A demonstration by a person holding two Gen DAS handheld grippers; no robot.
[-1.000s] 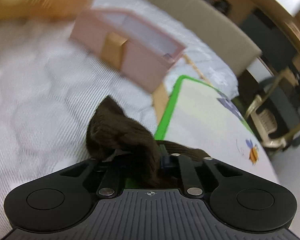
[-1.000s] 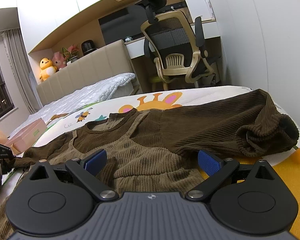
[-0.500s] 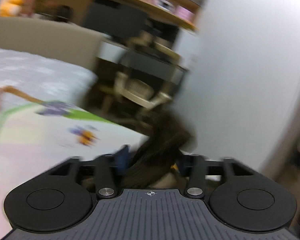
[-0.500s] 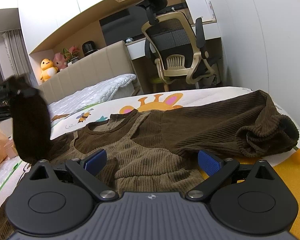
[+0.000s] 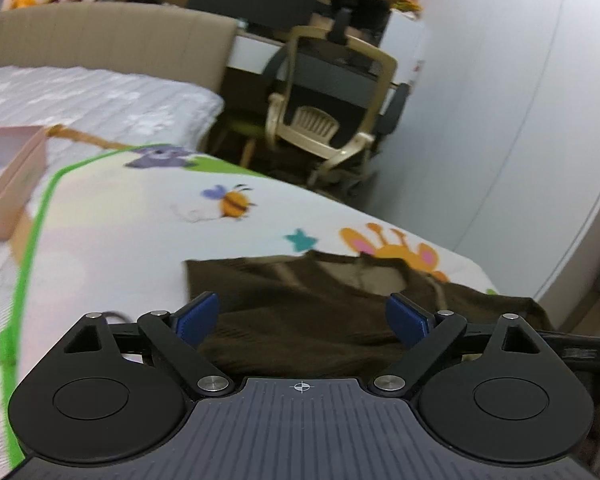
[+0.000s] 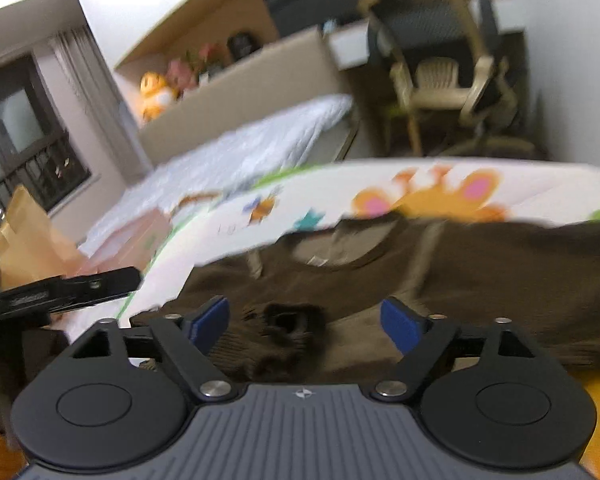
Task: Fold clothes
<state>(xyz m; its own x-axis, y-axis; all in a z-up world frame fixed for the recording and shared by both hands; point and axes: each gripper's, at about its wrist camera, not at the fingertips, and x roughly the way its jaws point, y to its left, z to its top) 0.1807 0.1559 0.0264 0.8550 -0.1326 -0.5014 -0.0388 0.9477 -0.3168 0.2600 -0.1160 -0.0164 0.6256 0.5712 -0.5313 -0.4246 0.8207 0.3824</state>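
Holding both tongs spread wide and empty, I list: left tongs, blue pads apart, above the dark brown ribbed knit sweater; right tongs, equally wide, a rolled sleeve cuff lying between the pads. Sweater spreads ahead of both tongs across the cartoon-printed play mat. Pink cardboard box far left of my left tongs.
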